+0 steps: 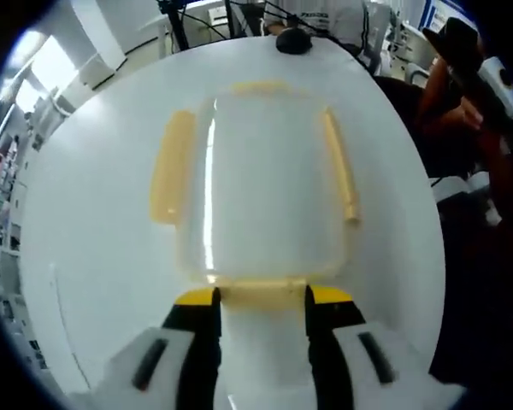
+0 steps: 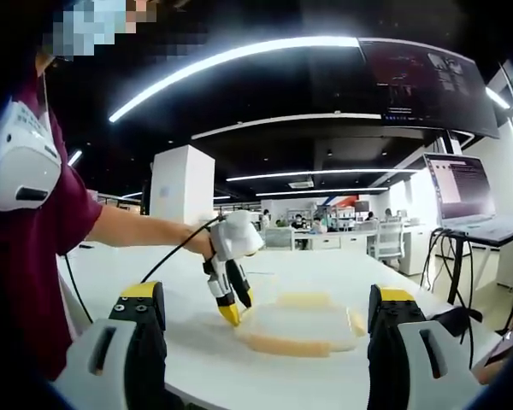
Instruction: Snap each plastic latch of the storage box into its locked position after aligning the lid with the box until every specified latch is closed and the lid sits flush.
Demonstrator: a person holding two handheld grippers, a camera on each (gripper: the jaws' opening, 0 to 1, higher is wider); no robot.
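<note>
On white table, left gripper jaws straddle storage box latch; right gripper wide, empty.

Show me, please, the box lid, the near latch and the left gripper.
lid (image 1: pixel 265 188), left gripper view, clear top.
near latch (image 1: pixel 261 293), left gripper view, yellowish strip between the jaws.
left gripper (image 2: pixel 232 314), right gripper view, yellow tips.

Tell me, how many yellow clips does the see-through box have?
4 latches on the storage box: a wide one on the picture's left, a thin one on its right, one at the far edge, and one by the left gripper.
</note>
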